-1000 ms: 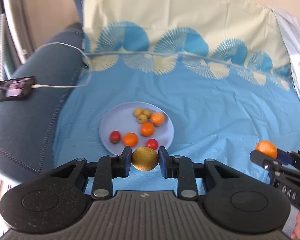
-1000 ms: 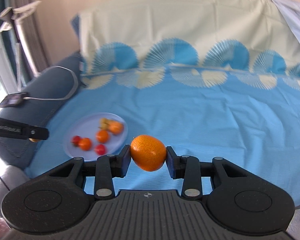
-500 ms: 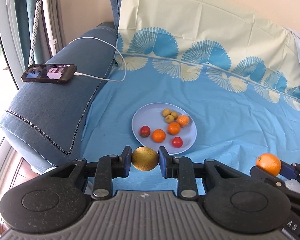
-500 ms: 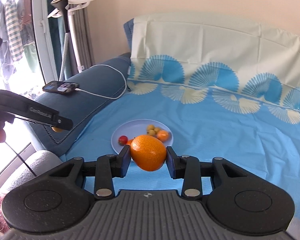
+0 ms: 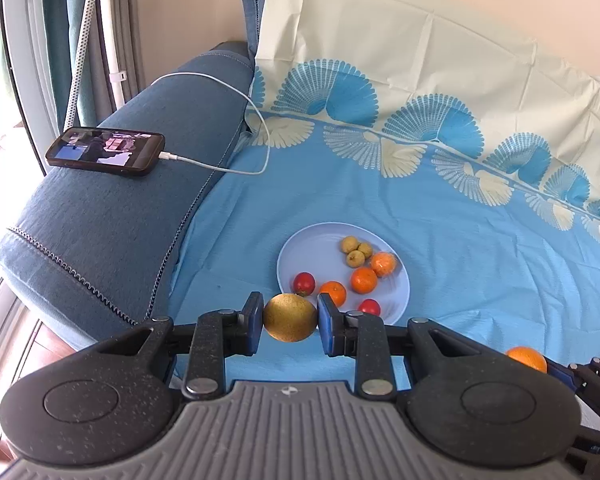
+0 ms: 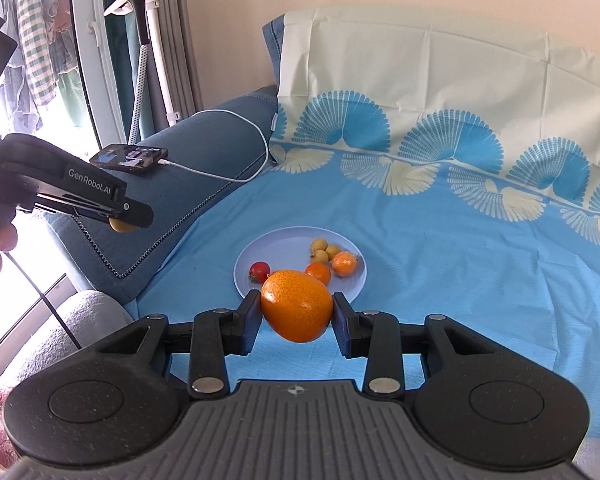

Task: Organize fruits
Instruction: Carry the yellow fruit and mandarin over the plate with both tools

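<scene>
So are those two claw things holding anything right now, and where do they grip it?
Yes. The left gripper pinches a round golden-brown fruit across its middle, and the right gripper pinches an orange by its two sides.

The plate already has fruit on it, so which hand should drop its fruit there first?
Probably the left. The left gripper holds its yellow fruit right at the plate's near rim; the right gripper with its orange sits slightly further back.

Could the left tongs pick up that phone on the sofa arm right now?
Probably not: the left tongs are shut on a yellow-brown fruit, so there is no room for the phone. Nothing else lies on the phone but its cable.
</scene>
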`<state>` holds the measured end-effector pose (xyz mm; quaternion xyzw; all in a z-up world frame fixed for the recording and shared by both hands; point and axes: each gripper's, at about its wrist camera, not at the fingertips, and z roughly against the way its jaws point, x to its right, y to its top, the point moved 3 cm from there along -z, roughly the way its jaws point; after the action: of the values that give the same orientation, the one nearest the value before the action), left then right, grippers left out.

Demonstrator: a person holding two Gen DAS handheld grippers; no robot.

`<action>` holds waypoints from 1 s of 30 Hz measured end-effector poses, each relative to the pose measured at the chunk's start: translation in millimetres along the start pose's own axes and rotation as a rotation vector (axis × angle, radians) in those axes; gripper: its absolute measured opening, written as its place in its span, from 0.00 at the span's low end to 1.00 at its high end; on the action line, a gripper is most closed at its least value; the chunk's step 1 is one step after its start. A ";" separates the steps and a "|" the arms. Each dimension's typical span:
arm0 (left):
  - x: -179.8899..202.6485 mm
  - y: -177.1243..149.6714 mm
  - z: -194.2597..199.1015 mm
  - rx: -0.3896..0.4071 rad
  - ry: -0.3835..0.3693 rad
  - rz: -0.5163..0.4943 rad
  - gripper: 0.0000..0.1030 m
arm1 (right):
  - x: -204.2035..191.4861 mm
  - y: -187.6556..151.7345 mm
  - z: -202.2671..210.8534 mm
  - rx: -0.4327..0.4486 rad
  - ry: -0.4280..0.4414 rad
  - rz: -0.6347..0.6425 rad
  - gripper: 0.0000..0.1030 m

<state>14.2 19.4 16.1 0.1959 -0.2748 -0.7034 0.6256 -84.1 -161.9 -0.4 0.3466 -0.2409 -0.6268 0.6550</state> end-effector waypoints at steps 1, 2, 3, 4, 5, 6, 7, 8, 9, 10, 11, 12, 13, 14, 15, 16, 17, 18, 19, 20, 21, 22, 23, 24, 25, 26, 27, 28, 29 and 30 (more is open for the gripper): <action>0.3 2.1 -2.6 -0.002 0.002 -0.001 0.31 | 2.0 0.6 -2.0 -0.004 0.002 -0.003 0.38; 0.5 4.0 -5.1 -0.003 0.003 -0.002 0.31 | 3.4 1.2 -4.5 -0.008 0.002 -0.007 0.38; 1.1 6.2 -7.8 -0.004 0.005 -0.004 0.31 | 4.9 1.7 -7.6 -0.011 0.002 -0.011 0.38; 1.4 8.8 -10.9 -0.005 0.005 -0.005 0.31 | 6.4 2.5 -10.5 -0.014 0.002 -0.016 0.38; 1.7 11.3 -14.0 -0.005 0.005 -0.007 0.31 | 7.7 3.1 -13.2 -0.018 0.002 -0.019 0.38; 2.4 14.0 -17.5 -0.005 0.008 -0.009 0.31 | 8.9 4.3 -16.9 -0.021 0.003 -0.022 0.38; 3.6 16.5 -20.9 -0.006 0.010 -0.011 0.31 | 10.1 5.3 -20.7 -0.025 0.002 -0.024 0.38; 4.5 19.1 -24.7 -0.007 0.009 -0.013 0.31 | 11.3 5.6 -24.4 -0.028 0.001 -0.026 0.38; 5.5 21.7 -28.5 -0.009 0.011 -0.015 0.31 | 12.3 7.2 -29.1 -0.031 0.000 -0.030 0.38; 6.3 24.7 -33.5 -0.013 0.014 -0.018 0.31 | 13.4 8.8 -33.9 -0.035 0.000 -0.033 0.38; 7.4 27.1 -38.6 -0.016 0.014 -0.021 0.31 | 14.3 10.4 -39.1 -0.038 0.000 -0.038 0.38; 9.3 29.5 -44.3 -0.019 0.017 -0.024 0.31 | 15.4 12.1 -44.8 -0.041 -0.001 -0.041 0.38; 10.5 31.6 -50.6 -0.026 0.022 -0.027 0.31 | 16.5 13.7 -50.6 -0.044 -0.002 -0.043 0.38; 12.0 33.8 -57.1 -0.033 0.021 -0.030 0.31 | 17.1 15.0 -57.1 -0.047 -0.003 -0.043 0.38; 13.1 35.9 -64.0 -0.040 0.022 -0.035 0.31 | 18.2 16.6 -64.2 -0.051 -0.007 -0.043 0.38; 14.8 37.9 -71.4 -0.046 0.026 -0.040 0.31 | 19.5 17.9 -71.4 -0.055 -0.011 -0.044 0.38; 16.5 39.9 -79.5 -0.053 0.029 -0.046 0.31 | 21.0 19.3 -78.7 -0.059 -0.012 -0.045 0.38; 17.7 41.9 -88.3 -0.061 0.031 -0.050 0.31 | 22.1 20.6 -86.3 -0.064 -0.015 -0.046 0.38; 19.1 43.6 -97.6 -0.072 0.033 -0.053 0.31 | 23.3 21.7 -94.2 -0.071 -0.018 -0.046 0.38; 19.9 45.3 -107.4 -0.085 0.035 -0.056 0.31 | 24.2 22.9 -102.2 -0.076 -0.019 -0.045 0.38; 20.8 46.8 -117.1 -0.097 0.036 -0.058 0.31 | 25.5 23.8 -110.6 -0.082 -0.020 -0.042 0.38; 22.1 47.8 -126.9 -0.108 0.042 -0.059 0.31 | 26.7 24.7 -119.6 -0.090 -0.023 -0.038 0.38; 23.1 48.8 -136.8 -0.118 0.044 -0.061 0.31 | 28.2 25.3 -128.6 -0.097 -0.026 -0.035 0.38; 23.9 49.9 -146.4 -0.126 0.050 -0.066 0.31 | 29.6 26.0 -138.2 -0.105 -0.027 -0.033 0.38; 24.8 51.1 -155.7 -0.135 0.060 -0.070 0.31 | 30.9 26.2 -146.6 -0.113 -0.029 -0.032 0.38; 25.4 52.1 -164.4 -0.143 0.062 -0.075 0.31 | 32.5 26.6 -154.7 -0.119 -0.031 -0.033 0.38; 25.8 53.0 -172.8 -0.149 0.064 -0.079 0.31 | 33.7 27.6 -164.2 -0.127 -0.033 -0.033 0.38; 26.2 54.0 -180.9 -0.156 0.072 -0.084 0.31 | 35.1 27.7 -171.7 -0.135 -0.036 -0.033 0.38; 27.1 55.1 -189.0 -0.164 0.074 -0.087 0.31 | 36.9 28.4 -180.1 -0.141 -0.039 -0.035 0.38; 27.4 55.7 -196.5 -0.172 0.077 -0.088 0.31 | 38.4 27.4 -186.5 -0.149 -0.039 -0.037 0.38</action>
<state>175.1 -39.2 -98.6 0.1804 -0.1804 -0.7431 0.6186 77.5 -172.2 -104.3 0.2891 -0.2000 -0.6616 0.6623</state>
